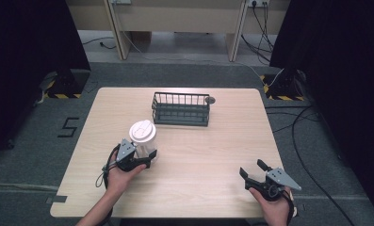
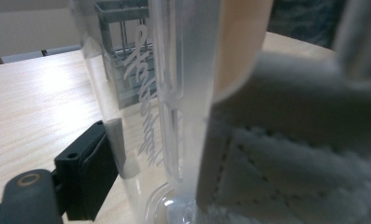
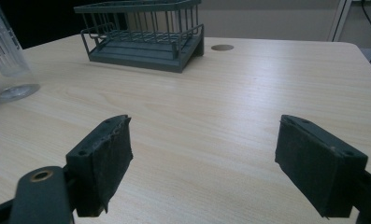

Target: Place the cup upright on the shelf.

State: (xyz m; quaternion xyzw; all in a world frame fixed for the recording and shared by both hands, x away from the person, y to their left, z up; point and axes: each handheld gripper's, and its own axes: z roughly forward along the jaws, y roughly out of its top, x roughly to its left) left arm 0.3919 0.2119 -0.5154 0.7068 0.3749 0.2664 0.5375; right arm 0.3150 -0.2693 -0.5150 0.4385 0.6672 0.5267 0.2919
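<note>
Hands come first, nearest to us at the bottom edge of the high view; our left hand (image 1: 120, 176) carries the left gripper (image 1: 142, 157), and our right hand (image 1: 273, 207) carries the right gripper (image 1: 254, 168) near the table's front right corner. We see the right gripper's jaws spread wide with nothing between them; in the right gripper view the two black pads (image 3: 112, 158) stand well apart over bare wood. The left gripper sits closed around the clear plastic cup (image 1: 144, 140); in the left gripper view the cup (image 2: 174, 93) stands pressed against the left pad (image 2: 92, 172), with white lettering running down its clear wall; the other jaw shows as a pale, blurred, stitched surface at the right, too close for us to read well. The cup stands upright on the wooden table (image 1: 213, 155), left of centre, with a white lid (image 1: 142, 130) on top. Farther off, near the middle of the table's far half, we see the dark wire basket (image 1: 181, 109), well apart from the cup and from both grippers; in the right gripper view it (image 3: 143, 35) stands beyond the open jaws. A small round hole (image 3: 222, 47) in the tabletop lies just beside the basket's corner. Beyond the table we see grey floor and cables (image 1: 307, 136).
</note>
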